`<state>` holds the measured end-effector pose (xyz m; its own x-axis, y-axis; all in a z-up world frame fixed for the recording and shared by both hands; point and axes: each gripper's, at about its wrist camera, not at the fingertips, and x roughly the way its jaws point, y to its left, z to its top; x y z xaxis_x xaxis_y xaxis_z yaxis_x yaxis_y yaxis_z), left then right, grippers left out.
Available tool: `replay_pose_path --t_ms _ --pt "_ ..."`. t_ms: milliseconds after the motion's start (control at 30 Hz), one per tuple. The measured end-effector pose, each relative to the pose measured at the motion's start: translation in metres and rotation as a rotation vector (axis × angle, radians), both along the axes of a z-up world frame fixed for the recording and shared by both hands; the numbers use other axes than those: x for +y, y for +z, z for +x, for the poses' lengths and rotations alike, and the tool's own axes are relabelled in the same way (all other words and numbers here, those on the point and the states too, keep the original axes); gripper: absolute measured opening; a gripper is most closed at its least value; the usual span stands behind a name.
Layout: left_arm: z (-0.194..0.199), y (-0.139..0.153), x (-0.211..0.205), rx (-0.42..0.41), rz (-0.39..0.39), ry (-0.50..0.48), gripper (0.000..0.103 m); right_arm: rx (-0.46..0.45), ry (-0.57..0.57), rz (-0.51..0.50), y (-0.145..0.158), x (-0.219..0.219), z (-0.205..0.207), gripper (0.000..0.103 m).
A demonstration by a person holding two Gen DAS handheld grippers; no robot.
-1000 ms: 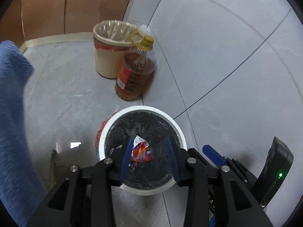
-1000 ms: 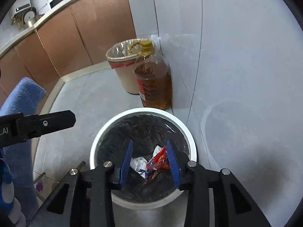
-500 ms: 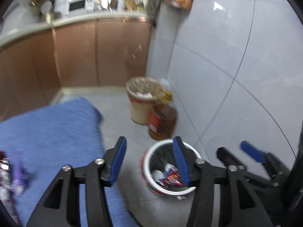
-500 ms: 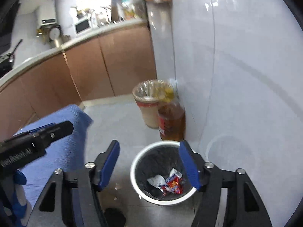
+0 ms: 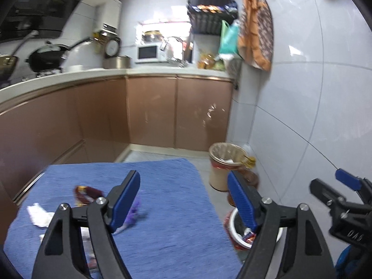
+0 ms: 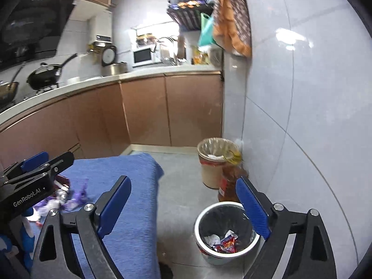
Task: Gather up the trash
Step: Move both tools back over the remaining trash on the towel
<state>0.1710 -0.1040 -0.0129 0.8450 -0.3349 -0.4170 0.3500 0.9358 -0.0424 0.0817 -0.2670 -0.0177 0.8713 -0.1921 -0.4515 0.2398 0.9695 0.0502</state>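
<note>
Both tools, left tool (image 5: 183, 200) and right tool (image 6: 183, 207), have just been opening, nothing between them. Wrappers (image 6: 223, 241) lie in the bin (image 6: 200, 220); I judge more trash (image 5: 39, 216) awaits on the blue worktop (image 5: 162, 209).

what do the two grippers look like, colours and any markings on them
Both match: the left gripper and right gripper have black angular frames with triangular cut-outs, silver screw heads and ribbed blue pads on the fingers. Seen from the right wrist view, the left gripper's body carries white "GenRobot.AI" lettering.
</note>
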Motion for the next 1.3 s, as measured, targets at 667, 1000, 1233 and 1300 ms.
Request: replay_pose_path --t_ms 667,1000,1233,1300 --pt "-0.041 0.015 0.14 -0.069 -0.069 0.096 0.079 -0.069 0.066 -0.077 0.05 0.091 -0.038 0.095" --pt "-0.031 -0.006 0.211 -0.007 -0.093 0.108 0.079 -0.092 0.127 -0.061 0.065 0.117 -0.04 0.096" --pt "-0.006 -0.051 0.272 0.113 -0.023 0.152 0.079 -0.048 0.241 0.0 0.046 0.13 -0.013 0.095" --pt "-0.001 -0.065 0.282 0.15 -0.01 0.157 0.078 -0.018 0.272 0.011 0.035 0.134 0.001 0.095"
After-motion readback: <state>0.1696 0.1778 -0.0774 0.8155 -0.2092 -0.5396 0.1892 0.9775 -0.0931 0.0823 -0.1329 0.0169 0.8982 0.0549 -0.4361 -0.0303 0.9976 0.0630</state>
